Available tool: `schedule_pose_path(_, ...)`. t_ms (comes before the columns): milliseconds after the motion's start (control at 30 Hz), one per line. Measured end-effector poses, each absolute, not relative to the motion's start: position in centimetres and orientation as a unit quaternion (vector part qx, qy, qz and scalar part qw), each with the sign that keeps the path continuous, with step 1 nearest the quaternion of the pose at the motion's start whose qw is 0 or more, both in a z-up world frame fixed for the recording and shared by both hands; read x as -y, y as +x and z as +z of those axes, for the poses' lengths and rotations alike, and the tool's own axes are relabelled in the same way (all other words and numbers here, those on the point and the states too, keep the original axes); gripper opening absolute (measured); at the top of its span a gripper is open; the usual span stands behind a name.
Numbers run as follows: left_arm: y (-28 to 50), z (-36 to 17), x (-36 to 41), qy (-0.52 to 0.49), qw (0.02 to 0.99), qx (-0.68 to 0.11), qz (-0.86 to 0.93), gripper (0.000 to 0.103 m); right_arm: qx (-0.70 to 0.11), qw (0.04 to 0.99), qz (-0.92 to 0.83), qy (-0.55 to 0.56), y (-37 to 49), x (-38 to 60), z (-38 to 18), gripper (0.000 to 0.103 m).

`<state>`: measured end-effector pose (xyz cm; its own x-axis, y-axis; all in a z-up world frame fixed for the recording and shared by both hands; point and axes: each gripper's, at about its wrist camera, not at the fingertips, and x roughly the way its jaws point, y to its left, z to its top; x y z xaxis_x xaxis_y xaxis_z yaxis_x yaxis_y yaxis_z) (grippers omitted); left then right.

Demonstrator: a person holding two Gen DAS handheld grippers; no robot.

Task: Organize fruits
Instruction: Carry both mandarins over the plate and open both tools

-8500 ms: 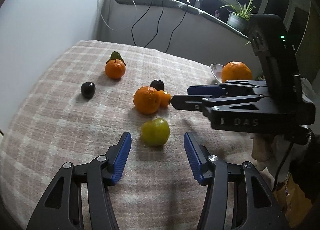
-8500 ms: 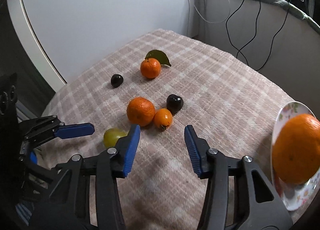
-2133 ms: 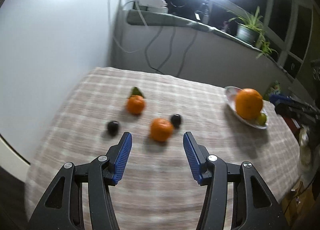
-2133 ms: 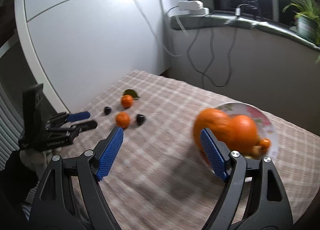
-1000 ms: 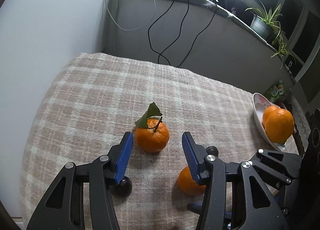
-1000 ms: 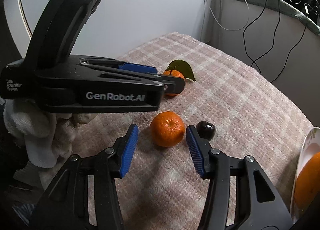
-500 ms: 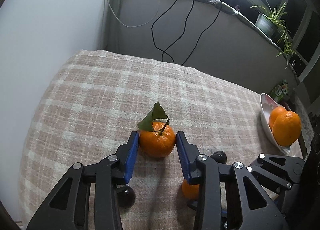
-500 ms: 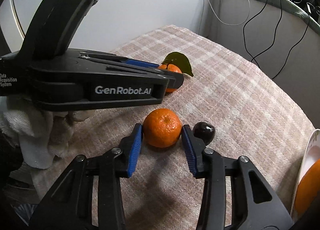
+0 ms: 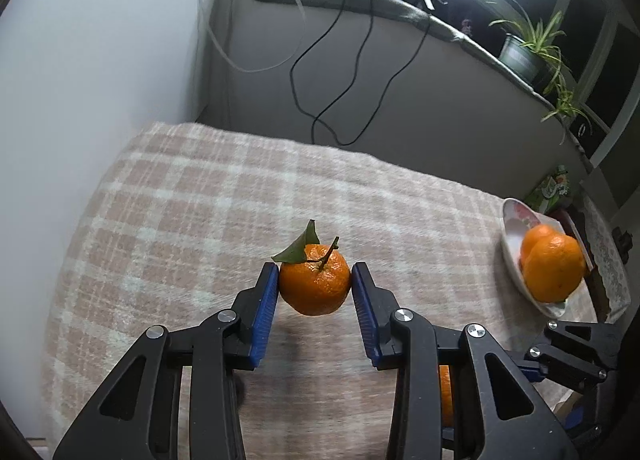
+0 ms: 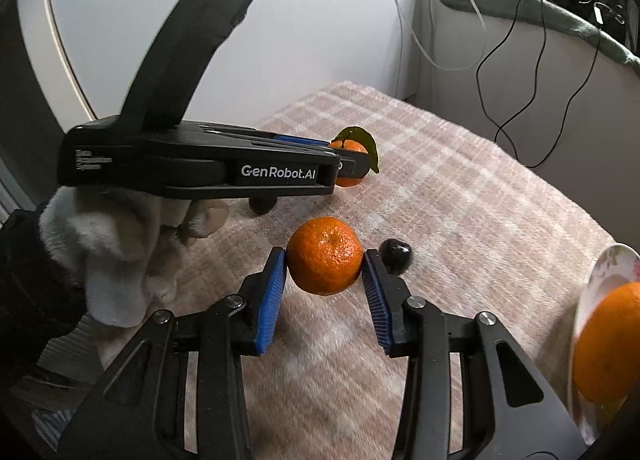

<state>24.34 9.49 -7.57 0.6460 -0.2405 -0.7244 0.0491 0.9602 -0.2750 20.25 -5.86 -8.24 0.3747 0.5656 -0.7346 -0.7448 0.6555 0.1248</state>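
Leafed mandarin (image 9: 314,284) clamped between the blue pads (image 9: 267,310) of the left gripper (image 9: 315,287); stem and green leaf point up. Jaws have just been closing, narrow now, both pads pressed on the fruit's sides. In the right wrist view the same fruit (image 10: 349,148) shows past the left gripper's tip, above the checked tablecloth (image 10: 460,228).

Plain mandarin (image 10: 325,256) held likewise in the right gripper (image 10: 325,266): jaws just closed in, blue pads (image 10: 273,296) tight on either side. It sits nearer the camera than the leafed mandarin, lower right of it.

Dark plum (image 10: 396,256) on the cloth, just beside the plain mandarin, behind the right pad. A second dark fruit (image 10: 262,205) lies under the left gripper's body, mostly hidden.

Floral plate (image 9: 516,244) at the table's far right edge, well apart from the leafed mandarin, carrying large oranges (image 9: 554,266).

A white-gloved hand (image 10: 116,256) grips the left gripper's handle.
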Motion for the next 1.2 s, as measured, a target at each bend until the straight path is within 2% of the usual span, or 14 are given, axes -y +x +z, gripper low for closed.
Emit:
schedule_pose_path(767,27.4,-2.6,3.3,-0.069,0.900,-0.392,-0.179,0.036,-0.334,0.883,0.327,-0.040,20.5,23.2,-1.7,0.041)
schedule_pose_path(1200,31.1,-2.5,9.6,-0.039,0.883,-0.408,-0.227,0.036,-0.349,0.904,0.247,0.010,24.6,32.2,-2.2,0.041)
